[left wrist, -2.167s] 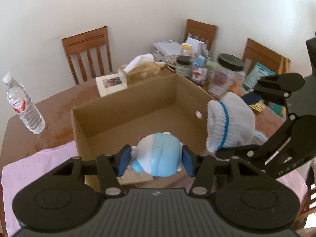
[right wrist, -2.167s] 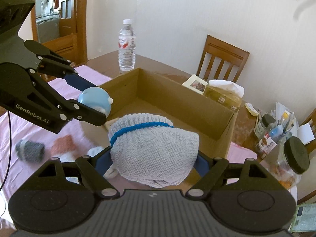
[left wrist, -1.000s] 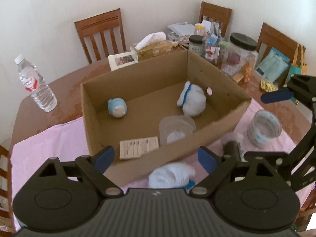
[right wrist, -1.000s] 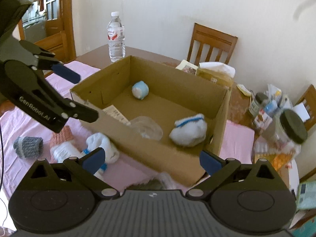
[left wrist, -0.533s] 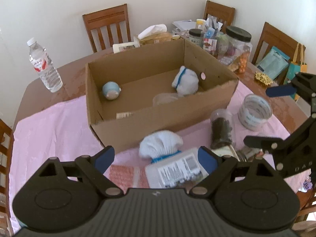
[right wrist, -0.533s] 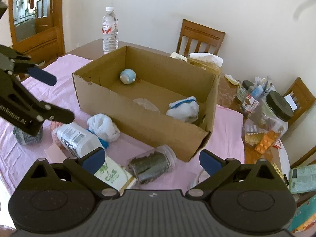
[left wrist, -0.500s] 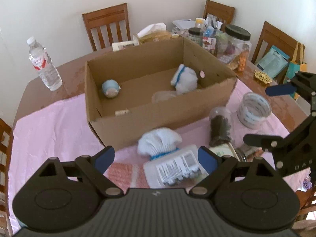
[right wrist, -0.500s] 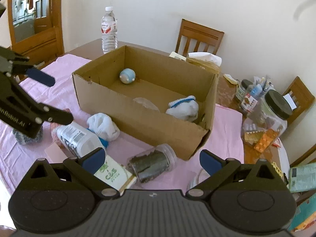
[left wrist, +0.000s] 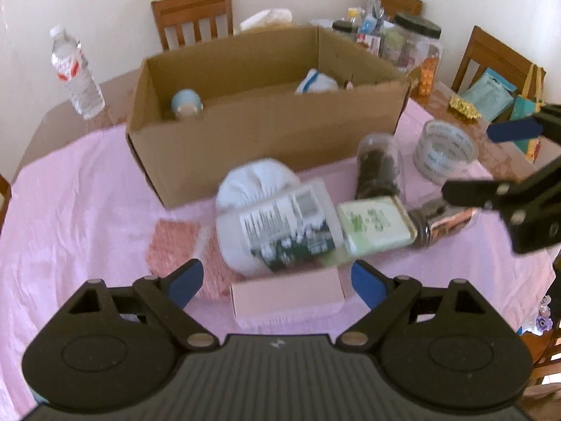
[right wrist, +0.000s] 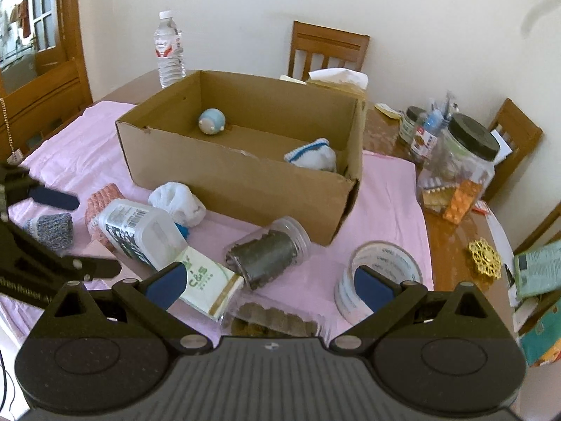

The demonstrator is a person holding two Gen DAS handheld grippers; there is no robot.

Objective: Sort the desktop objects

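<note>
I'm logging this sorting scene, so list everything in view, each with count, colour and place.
Cardboard box: one, brown, mid-table.
Round toy: one, light blue, inside box.
Knit hat: one, white with blue band, inside box.
Second knit hat: one, white, before box.
Labelled bottle: one, white, lying on pink cloth.
Dark-filled jar: one, clear, lying on its side.
Tape roll: one, clear, right of jar.
Water bottle: one, clear, far corner.
Left claw: open, empty.
Right claw: open, empty.
</note>
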